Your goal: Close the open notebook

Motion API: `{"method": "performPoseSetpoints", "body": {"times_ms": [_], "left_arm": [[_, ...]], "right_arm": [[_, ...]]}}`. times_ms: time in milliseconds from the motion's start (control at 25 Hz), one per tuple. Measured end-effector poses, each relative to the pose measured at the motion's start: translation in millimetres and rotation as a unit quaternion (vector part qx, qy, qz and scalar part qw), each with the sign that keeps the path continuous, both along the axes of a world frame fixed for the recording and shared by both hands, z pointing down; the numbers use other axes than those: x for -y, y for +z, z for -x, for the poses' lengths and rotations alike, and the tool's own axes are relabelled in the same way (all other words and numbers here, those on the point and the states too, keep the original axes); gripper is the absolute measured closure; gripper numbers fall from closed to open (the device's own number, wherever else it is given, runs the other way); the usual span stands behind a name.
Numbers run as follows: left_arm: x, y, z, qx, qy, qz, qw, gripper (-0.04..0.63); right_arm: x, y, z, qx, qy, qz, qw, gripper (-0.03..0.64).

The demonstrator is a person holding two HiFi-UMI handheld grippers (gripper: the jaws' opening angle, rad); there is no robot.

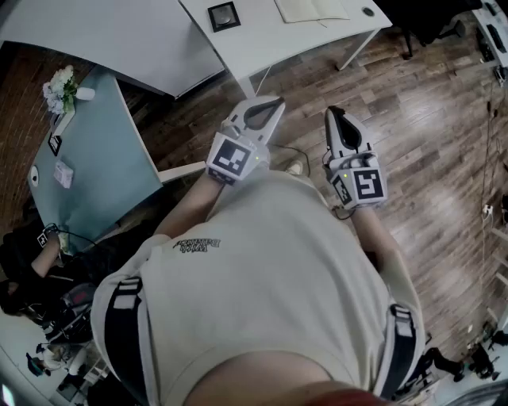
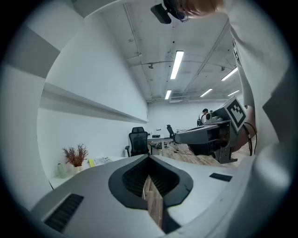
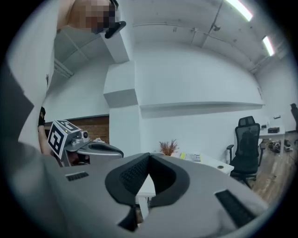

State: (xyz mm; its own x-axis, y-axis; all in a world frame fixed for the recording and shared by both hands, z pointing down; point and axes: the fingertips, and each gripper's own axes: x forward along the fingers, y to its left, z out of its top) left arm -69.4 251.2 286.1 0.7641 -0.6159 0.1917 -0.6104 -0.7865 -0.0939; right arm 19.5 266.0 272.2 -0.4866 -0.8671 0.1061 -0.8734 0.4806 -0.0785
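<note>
The open notebook (image 1: 311, 9) lies flat on the white surface (image 1: 270, 44) at the top of the head view, its pale pages facing up and its far part cut off by the frame edge. A small dark round object (image 1: 367, 12) sits on the same surface just to its right, and a black square item (image 1: 224, 16) lies to its left, apart from it.

The notebook looks light, with thin, floppy pages and a cover that probably bends easily. On that smooth top it is likely to slide if pushed sideways. The best place to take it seems to be the outer edge of one half, lifting that edge and folding it over the spine while the other half is pinned down.

Both tools are well short of it, held out in front of the person's torso above the wooden floor. The left gripper (image 1: 270, 103) has its jaws together with nothing between them, only floor showing through the slit in its own view (image 2: 149, 160). The right gripper (image 1: 334, 112) likewise has its jaws fully closed and empty (image 3: 148, 160). Neither touches anything.
</note>
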Motion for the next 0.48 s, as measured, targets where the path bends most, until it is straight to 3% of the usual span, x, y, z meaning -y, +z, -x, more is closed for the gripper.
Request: {"method": "performPoseSetpoints", "body": {"times_ms": [480], "left_arm": [[-1, -4, -16, -0.005, 0.013, -0.013, 0.9998, 0.583]], "right_arm": [[-5, 4, -11, -0.012, 0.001, -0.002, 1.0, 0.615]]}}
